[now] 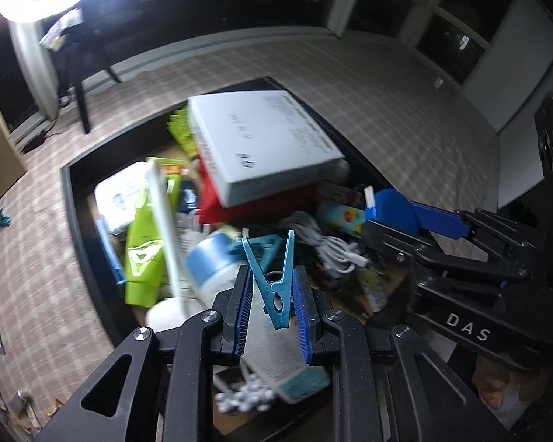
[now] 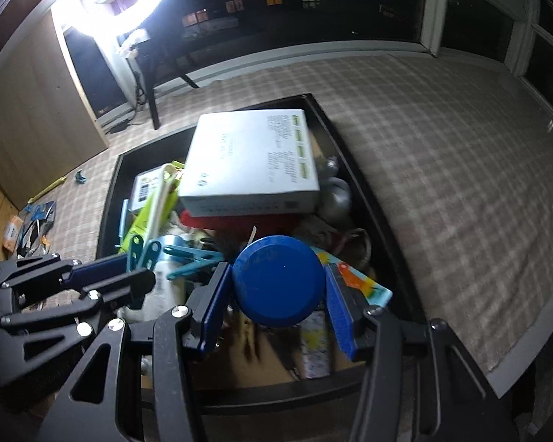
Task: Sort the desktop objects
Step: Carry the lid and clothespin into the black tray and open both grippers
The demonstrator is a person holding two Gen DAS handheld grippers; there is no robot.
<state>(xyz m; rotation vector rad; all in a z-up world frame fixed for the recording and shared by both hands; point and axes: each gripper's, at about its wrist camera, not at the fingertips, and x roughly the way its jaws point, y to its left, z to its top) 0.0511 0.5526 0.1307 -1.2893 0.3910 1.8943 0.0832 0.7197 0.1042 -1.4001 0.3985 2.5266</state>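
Note:
My left gripper (image 1: 272,280) is shut on a teal clothespin (image 1: 274,294), which stands upright between the blue pads with its legs pointing up. That gripper (image 2: 129,270) and the clothespin (image 2: 143,254) also show at the left of the right wrist view. My right gripper (image 2: 276,272) is shut on a round blue lid (image 2: 276,280), with a pad pressing each side. In the left wrist view the lid (image 1: 394,210) appears at the right. Both grippers hang over a black tray (image 2: 368,199) crammed with objects.
In the tray lie a white box (image 2: 250,162), a green pouch (image 1: 143,254), a red item (image 1: 254,206), a white cable (image 1: 331,246), a blue-capped bottle (image 1: 210,254) and another teal clothespin (image 2: 191,258). Plaid cloth (image 2: 442,169) surrounds the tray. A small teal clip (image 1: 3,217) lies far left.

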